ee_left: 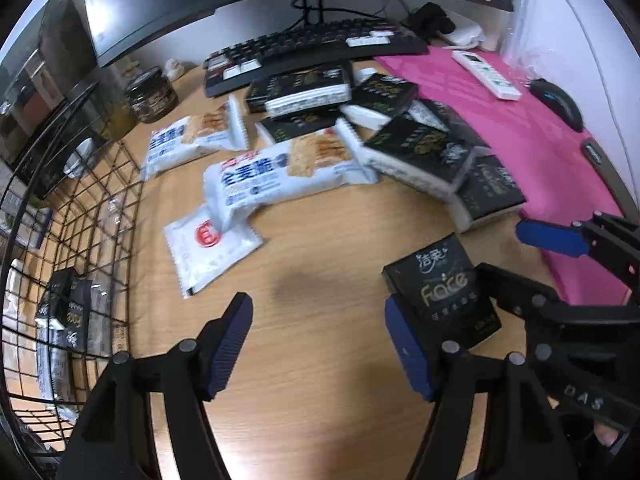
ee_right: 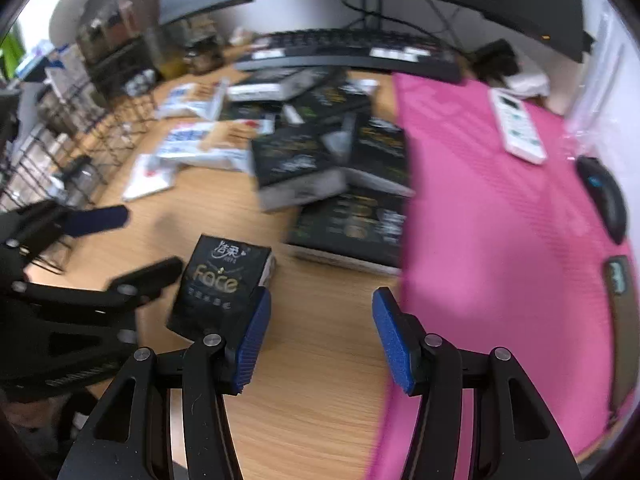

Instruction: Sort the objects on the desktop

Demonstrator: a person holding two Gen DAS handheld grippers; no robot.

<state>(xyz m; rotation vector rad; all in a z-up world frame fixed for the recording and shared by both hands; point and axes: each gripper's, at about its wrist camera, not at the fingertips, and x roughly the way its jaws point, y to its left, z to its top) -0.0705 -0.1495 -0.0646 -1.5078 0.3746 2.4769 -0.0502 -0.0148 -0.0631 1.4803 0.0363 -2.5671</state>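
A small black tissue pack marked "Face" (ee_left: 444,292) (ee_right: 220,280) lies flat on the wooden desk, between my two grippers. My left gripper (ee_left: 320,344) is open over bare desk, and the pack sits just outside its right finger. In the right wrist view it shows at the left (ee_right: 152,240). My right gripper (ee_right: 324,340) is open too, with the pack just beyond its left finger; nothing is between its pads. It enters the left wrist view from the right (ee_left: 508,252). Further back lie a pile of black tissue packs (ee_left: 424,148) and white cracker packets (ee_left: 276,176).
A black wire basket (ee_left: 48,264) holding tissue packs stands at the left. A white sachet with a red circle (ee_left: 212,248) lies near it. A pink mat (ee_right: 500,220) carries a white remote (ee_right: 516,128) and black mouse (ee_right: 604,196). Keyboard (ee_left: 312,48), monitor and jar (ee_left: 150,94) are behind.
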